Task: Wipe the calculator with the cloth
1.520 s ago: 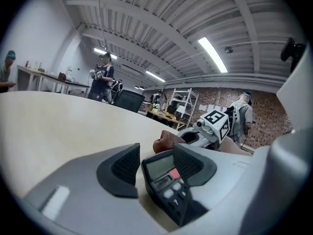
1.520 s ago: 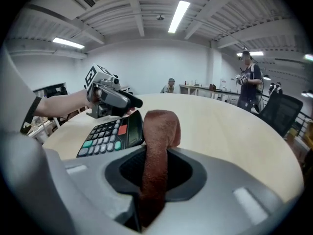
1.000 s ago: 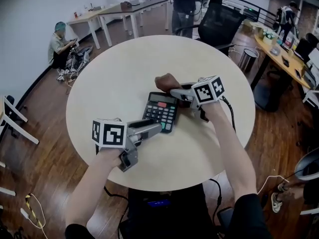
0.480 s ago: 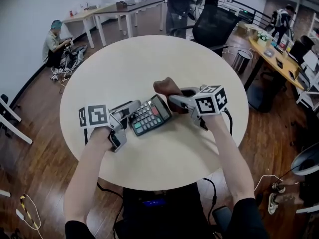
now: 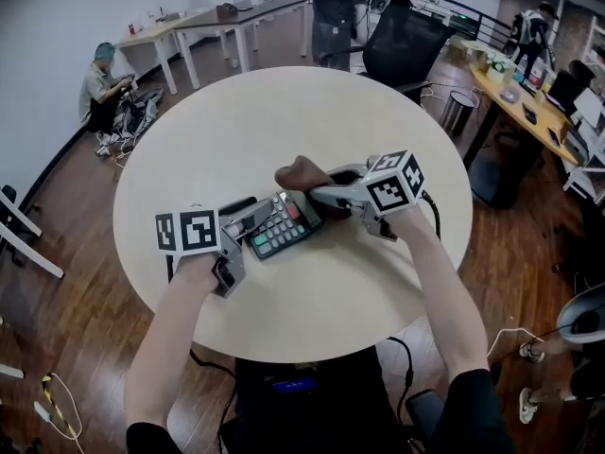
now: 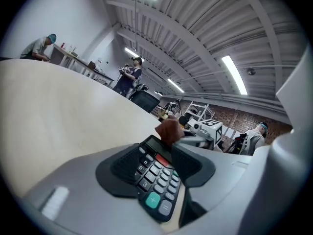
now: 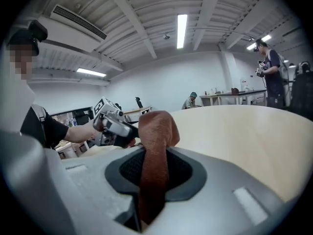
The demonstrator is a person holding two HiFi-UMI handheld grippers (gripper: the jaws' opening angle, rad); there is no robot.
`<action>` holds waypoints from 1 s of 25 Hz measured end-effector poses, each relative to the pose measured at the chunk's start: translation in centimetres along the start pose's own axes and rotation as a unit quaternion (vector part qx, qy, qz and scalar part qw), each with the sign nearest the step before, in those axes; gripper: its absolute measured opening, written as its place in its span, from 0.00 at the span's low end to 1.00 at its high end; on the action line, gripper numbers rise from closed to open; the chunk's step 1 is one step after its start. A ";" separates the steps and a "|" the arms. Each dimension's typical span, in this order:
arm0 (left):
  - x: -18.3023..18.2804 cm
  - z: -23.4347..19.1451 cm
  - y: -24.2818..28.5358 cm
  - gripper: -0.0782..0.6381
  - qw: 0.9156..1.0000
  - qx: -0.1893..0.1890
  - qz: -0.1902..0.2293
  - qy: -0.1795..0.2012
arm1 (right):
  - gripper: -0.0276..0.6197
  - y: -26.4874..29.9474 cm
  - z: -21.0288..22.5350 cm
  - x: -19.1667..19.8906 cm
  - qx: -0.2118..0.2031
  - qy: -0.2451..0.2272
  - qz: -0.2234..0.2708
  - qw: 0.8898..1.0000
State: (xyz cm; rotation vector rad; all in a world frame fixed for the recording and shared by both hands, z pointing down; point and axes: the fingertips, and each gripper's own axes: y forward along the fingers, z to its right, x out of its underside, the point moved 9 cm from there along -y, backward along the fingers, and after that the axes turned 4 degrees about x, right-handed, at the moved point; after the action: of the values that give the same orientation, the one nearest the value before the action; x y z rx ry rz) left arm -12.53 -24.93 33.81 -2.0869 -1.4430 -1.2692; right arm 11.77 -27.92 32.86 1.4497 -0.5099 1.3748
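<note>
- One round, cream table (image 5: 236, 121), with one calculator (image 5: 282, 223) on it, just nearer than the table's middle and set at a slant.
- The calculator's display end points far and right. Its keypad end points near and left.
- Two grippers, one in each hand, each with one marker cube.
- The left gripper (image 5: 255, 216) comes in from the near left. Its two jaws clasp the calculator's keypad end, one pad on each long edge, and they have just closed a touch further on it.
- The right gripper (image 5: 318, 195) reaches in from the right. Its jaws are clenched on one rust-brown cloth (image 5: 299, 172).
- The cloth bunches out past the jaw tips and sits at the calculator's display end. Whether it presses on the display cannot be told.
- One black office chair (image 5: 408, 45) stands beyond the table's far right edge.
- One person (image 5: 101, 88) crouches on the wooden floor at the far left, and one person (image 5: 331, 8) stands beyond the far edge.
</note>
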 end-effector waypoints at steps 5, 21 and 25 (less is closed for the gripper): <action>0.5 0.6 0.4 0.39 1.000 -0.004 0.002 0.011 | 0.17 -4.6 -4.3 3.2 -0.058 -0.006 -0.017 0.998; 0.1 0.6 1.0 0.33 1.000 0.007 0.007 0.002 | 0.17 -4.4 -3.8 2.7 -0.011 -0.005 -0.002 1.000; -0.7 -0.5 0.1 0.33 1.000 0.006 0.010 0.004 | 0.17 -6.6 -6.1 2.7 -0.040 -0.004 0.037 0.998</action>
State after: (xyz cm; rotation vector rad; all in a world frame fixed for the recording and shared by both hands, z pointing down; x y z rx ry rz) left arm -12.78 -25.68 33.57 -2.0815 -1.4202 -1.2563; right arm 15.09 -19.24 31.70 1.3833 -0.6238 1.3914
